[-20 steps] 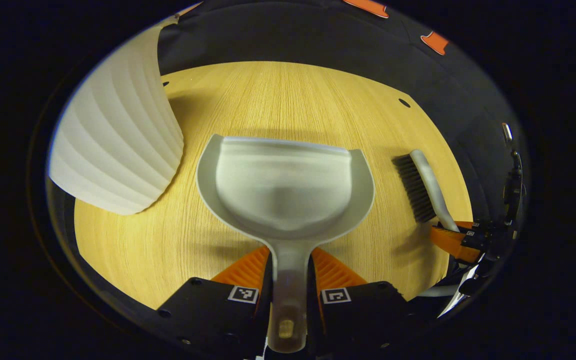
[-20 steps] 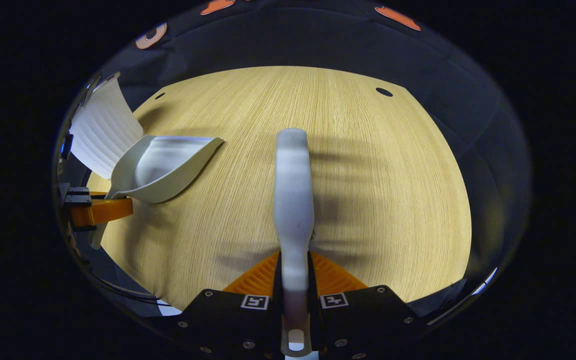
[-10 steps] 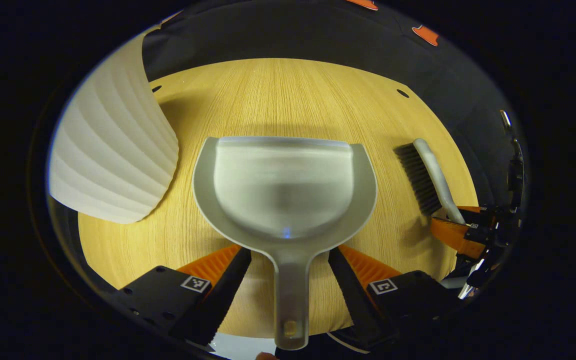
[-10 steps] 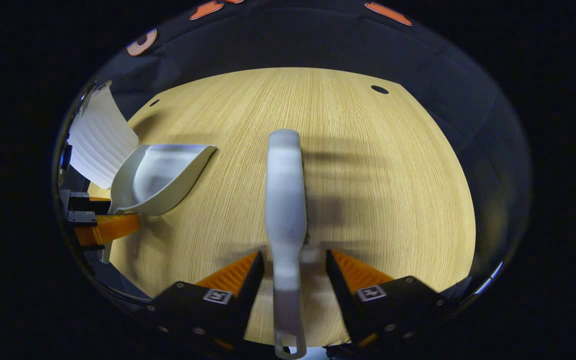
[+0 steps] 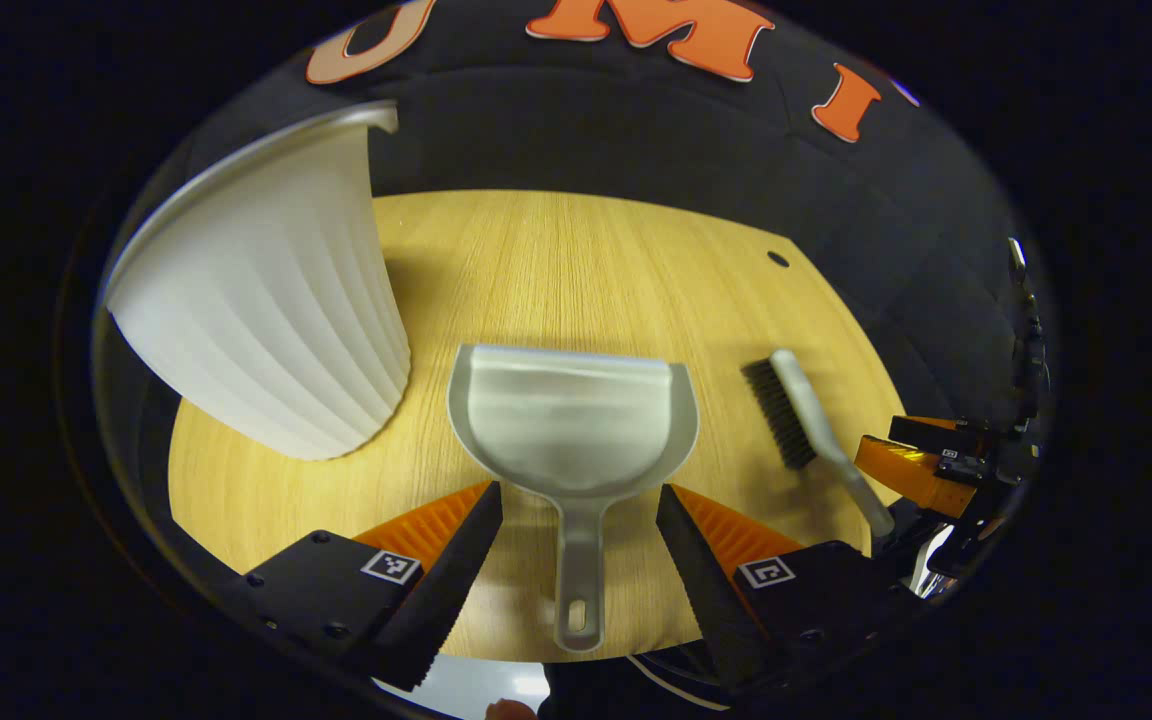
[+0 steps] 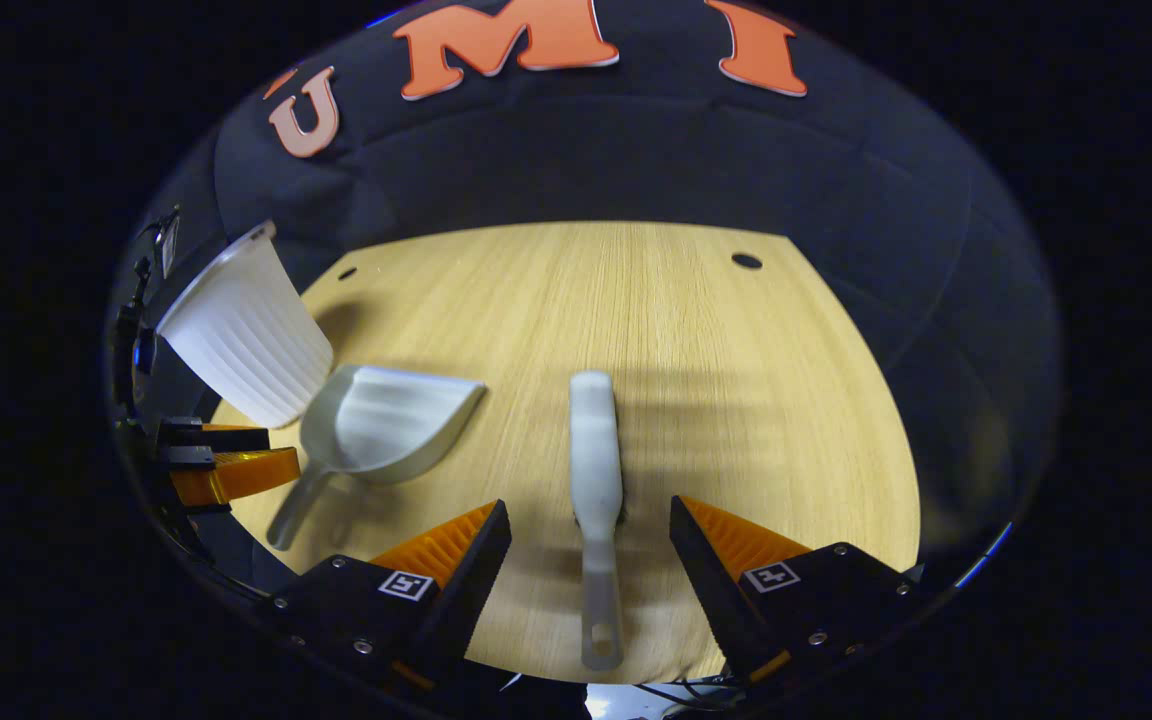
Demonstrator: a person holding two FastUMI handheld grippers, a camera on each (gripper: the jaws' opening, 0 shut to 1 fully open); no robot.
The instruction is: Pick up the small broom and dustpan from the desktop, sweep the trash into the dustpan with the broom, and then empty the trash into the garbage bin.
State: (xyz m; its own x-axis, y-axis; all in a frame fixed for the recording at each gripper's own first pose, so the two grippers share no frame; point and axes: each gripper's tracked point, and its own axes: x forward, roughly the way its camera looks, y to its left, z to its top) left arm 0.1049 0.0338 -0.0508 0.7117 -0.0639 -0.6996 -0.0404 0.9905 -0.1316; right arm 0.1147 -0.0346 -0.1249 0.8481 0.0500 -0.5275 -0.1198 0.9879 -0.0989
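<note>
The grey dustpan [image 5: 573, 425] lies flat on the wooden desktop [image 5: 576, 260], its handle pointing back between the spread fingers of my left gripper [image 5: 579, 500], which stands open and clear of it. The small broom [image 6: 596, 470], white-backed with dark bristles underneath, lies on the desktop [image 6: 656, 320] with its handle between the fingers of my right gripper [image 6: 590, 520], also open and not touching it. In the left gripper view the broom [image 5: 804, 418] lies to the dustpan's right, with the right gripper [image 5: 926, 465] beyond it. The dustpan [image 6: 381, 425] and left gripper [image 6: 226, 465] appear at left in the right gripper view.
A white ribbed garbage bin [image 5: 271, 300] stands on the desktop just left of the dustpan; the bin [image 6: 246, 335] is at far left in the right gripper view. Small round holes [image 6: 746, 261] mark the desktop's far corners. Black cloth walls the back.
Both grippers have opened, letting go of the dustpan and broom handles, then pulled back and up. Dustpan and broom now lie on the desktop.
</note>
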